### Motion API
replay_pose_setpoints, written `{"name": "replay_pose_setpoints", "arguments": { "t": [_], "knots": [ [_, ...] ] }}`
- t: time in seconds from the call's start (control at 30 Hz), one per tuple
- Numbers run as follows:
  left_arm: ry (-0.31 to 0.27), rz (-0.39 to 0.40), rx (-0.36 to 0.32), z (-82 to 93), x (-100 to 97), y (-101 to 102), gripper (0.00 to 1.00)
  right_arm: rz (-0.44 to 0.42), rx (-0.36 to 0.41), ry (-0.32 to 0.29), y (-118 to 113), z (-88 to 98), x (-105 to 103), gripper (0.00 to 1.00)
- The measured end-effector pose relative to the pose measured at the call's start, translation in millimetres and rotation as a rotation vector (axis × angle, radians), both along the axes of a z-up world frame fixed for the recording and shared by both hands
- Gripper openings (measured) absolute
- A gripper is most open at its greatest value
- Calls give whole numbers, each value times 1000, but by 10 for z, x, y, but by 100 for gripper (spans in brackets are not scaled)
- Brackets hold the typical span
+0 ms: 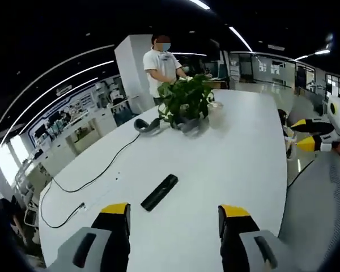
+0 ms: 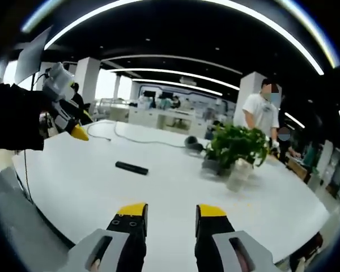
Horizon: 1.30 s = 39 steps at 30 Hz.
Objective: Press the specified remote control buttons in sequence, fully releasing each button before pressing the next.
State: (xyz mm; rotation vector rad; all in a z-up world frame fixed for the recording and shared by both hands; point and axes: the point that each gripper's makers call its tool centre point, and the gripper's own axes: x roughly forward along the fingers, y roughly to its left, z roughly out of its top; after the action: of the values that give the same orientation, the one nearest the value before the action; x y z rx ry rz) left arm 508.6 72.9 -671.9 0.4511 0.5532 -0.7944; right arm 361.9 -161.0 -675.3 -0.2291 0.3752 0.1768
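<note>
Black remote control lying untouched on white tabletop; approaching, pre-press. Both grippers' fingers spread, holding nothing. Next: probably lowering 1 fingertip onto first button.

Black remote on white table, plant behind

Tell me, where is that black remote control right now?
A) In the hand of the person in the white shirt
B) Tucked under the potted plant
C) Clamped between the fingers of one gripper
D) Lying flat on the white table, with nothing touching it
D: the remote control lies flat on the white table, ahead of the left gripper and apart from the potted plant.
</note>
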Motion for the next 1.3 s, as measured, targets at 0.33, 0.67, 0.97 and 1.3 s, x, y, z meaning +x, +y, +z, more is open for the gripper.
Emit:
{"name": "replay_pose_setpoints", "arguments": {
  "t": [0.33, 0.67, 0.97, 1.3],
  "knots": [
    [55, -131, 142, -229, 484, -128, 57, -1, -31, 63, -14, -112, -32, 0],
    [144, -238, 277, -583, 875, -185, 49, 1, -71, 109, -26, -205, -42, 0],
    [254, -355, 406, -859, 1050, -92, 39, 11, -93, 154, -17, -286, -57, 0],
    [334, -397, 521, -1201, 1191, -37, 36, 22, -103, 173, -14, -315, -48, 0]
  ]
}}
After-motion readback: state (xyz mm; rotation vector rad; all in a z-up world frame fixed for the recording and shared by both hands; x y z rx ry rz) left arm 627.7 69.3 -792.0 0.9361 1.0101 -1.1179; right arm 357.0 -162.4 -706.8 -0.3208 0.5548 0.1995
